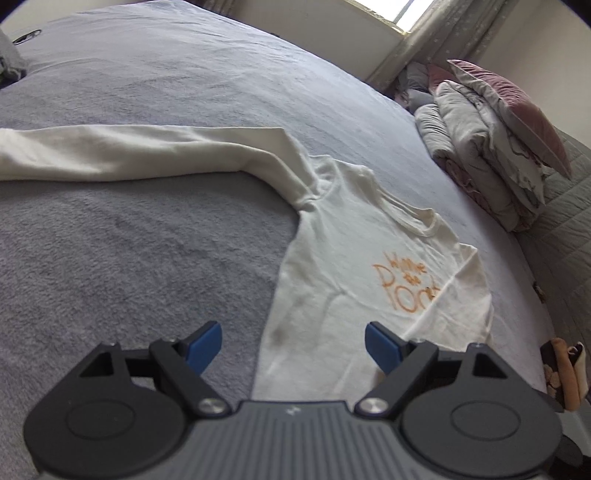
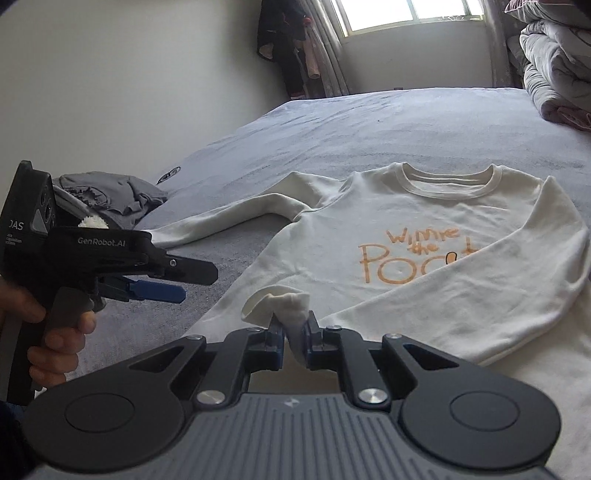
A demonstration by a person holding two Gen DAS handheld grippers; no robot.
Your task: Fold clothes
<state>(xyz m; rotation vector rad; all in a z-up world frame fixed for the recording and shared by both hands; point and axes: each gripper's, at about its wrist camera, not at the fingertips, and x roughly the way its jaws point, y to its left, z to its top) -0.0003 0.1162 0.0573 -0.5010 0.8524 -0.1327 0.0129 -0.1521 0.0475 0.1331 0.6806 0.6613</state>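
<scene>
A: Item one, right gripper (image 2: 293, 338). State?
B: Jaws nearly together, pinching the cuff (image 2: 277, 301) of a sleeve (image 2: 461, 295). The cuff bunches up above the blue pads (image 2: 276, 345).

A: Item two, left gripper (image 1: 293, 345)?
B: Jaws spread wide, nothing between them. In its own view the blue pads (image 1: 203, 345) hang over the bed, the left pad over grey cover, the right pad over the shirt's lower edge. No contact that I can see.

A: Item three, the garment.
B: Cream long-sleeved shirt (image 2: 369, 221), front up, orange lettering (image 2: 413, 258) on the chest. In the right wrist view it lies at centre, collar (image 2: 448, 181) toward twelve o'clock. One sleeve is folded across the body from three o'clock down to the held cuff at six, covering the end of the lettering. The other sleeve (image 2: 229, 218) stretches flat toward nine o'clock.

A: Item four, surface?
B: Bed with grey cover (image 2: 369, 122), under the whole shirt.

A: Item five, surroundings, right wrist view.
B: Hand (image 2: 55, 332) on the left gripper's handle at eight o'clock. Grey crumpled garment (image 2: 122, 199) at ten. Folded quilts (image 2: 554, 74) at two. Window (image 2: 406, 14) at twelve.
</scene>
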